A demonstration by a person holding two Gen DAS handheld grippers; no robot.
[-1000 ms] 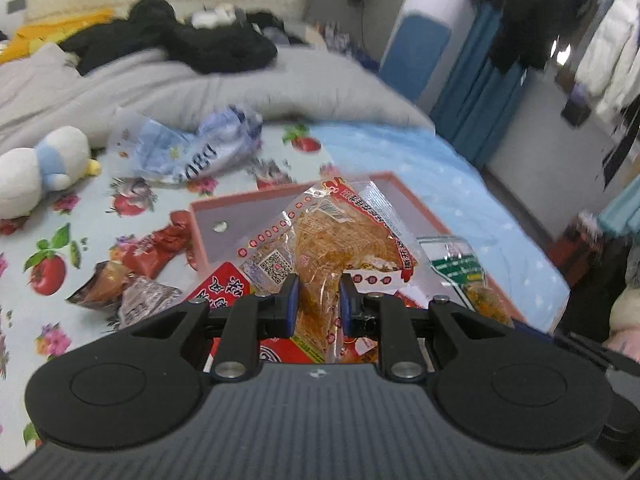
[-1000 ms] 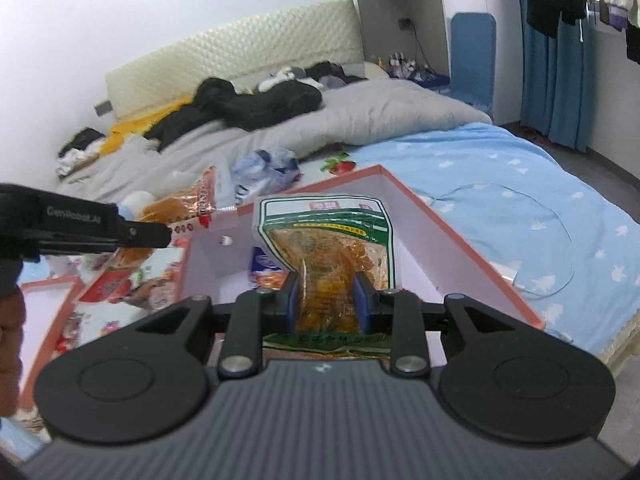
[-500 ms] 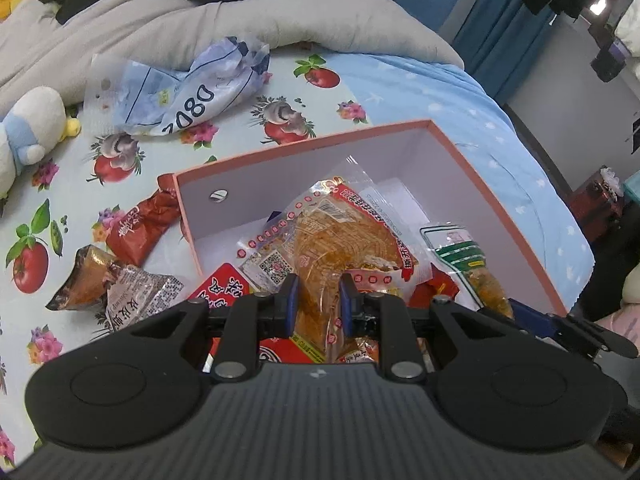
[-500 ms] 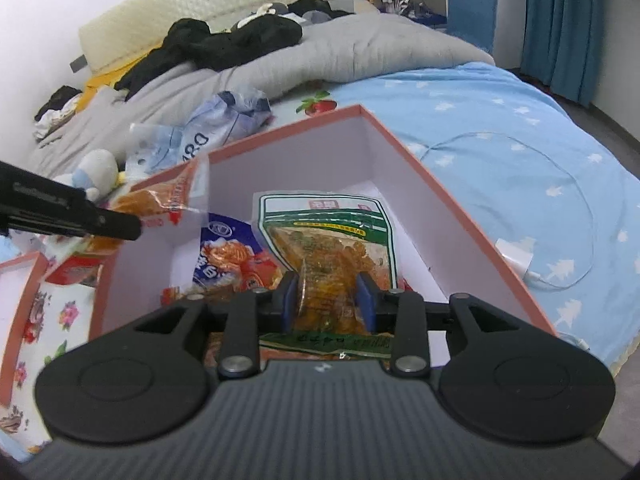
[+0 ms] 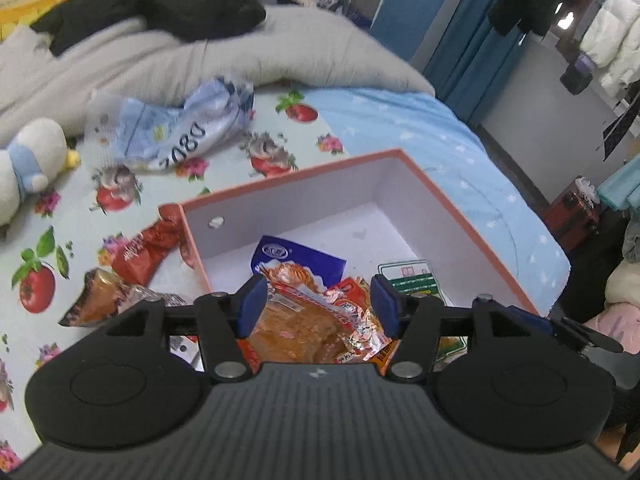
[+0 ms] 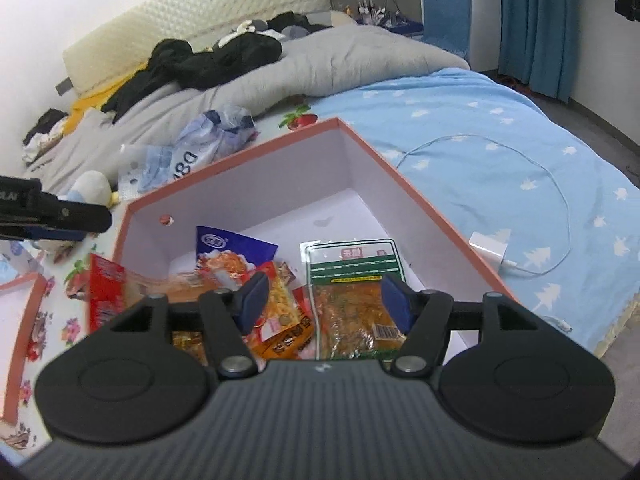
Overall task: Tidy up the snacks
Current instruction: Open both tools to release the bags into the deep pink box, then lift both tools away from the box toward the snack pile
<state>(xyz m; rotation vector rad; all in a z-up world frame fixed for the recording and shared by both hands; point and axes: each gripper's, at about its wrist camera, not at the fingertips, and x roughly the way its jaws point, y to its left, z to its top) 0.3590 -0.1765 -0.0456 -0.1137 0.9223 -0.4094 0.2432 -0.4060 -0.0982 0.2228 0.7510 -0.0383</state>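
Note:
A pink-rimmed box (image 5: 472, 216) (image 6: 420, 196) with white walls lies on the bed and holds several snack packets. My left gripper (image 5: 318, 304) hangs over its near end, jaws opening, pads off the clear orange-filled packet (image 5: 300, 328) lying in the box below. A blue packet (image 5: 296, 260) (image 6: 228, 252) rests further in. My right gripper (image 6: 324, 300) hovers beside it, jaws opening too, above the green-labelled packet (image 6: 352, 288) that lies flat on the box floor. The left gripper's finger (image 6: 60, 216) shows at the left edge of the right wrist view.
Loose snacks lie left of the box: a red wrapper (image 5: 140, 252) and a brown one (image 5: 100, 296). A crumpled plastic bag (image 5: 172, 128), a plush toy (image 5: 28, 160), a grey duvet (image 5: 160, 52) and a white charger with cable (image 6: 490, 246) are on the bed. A second pink lid (image 6: 24, 320) sits left.
Both grippers went from shut on their packets to open. The orange packet and the green-labelled packet dropped into the box.

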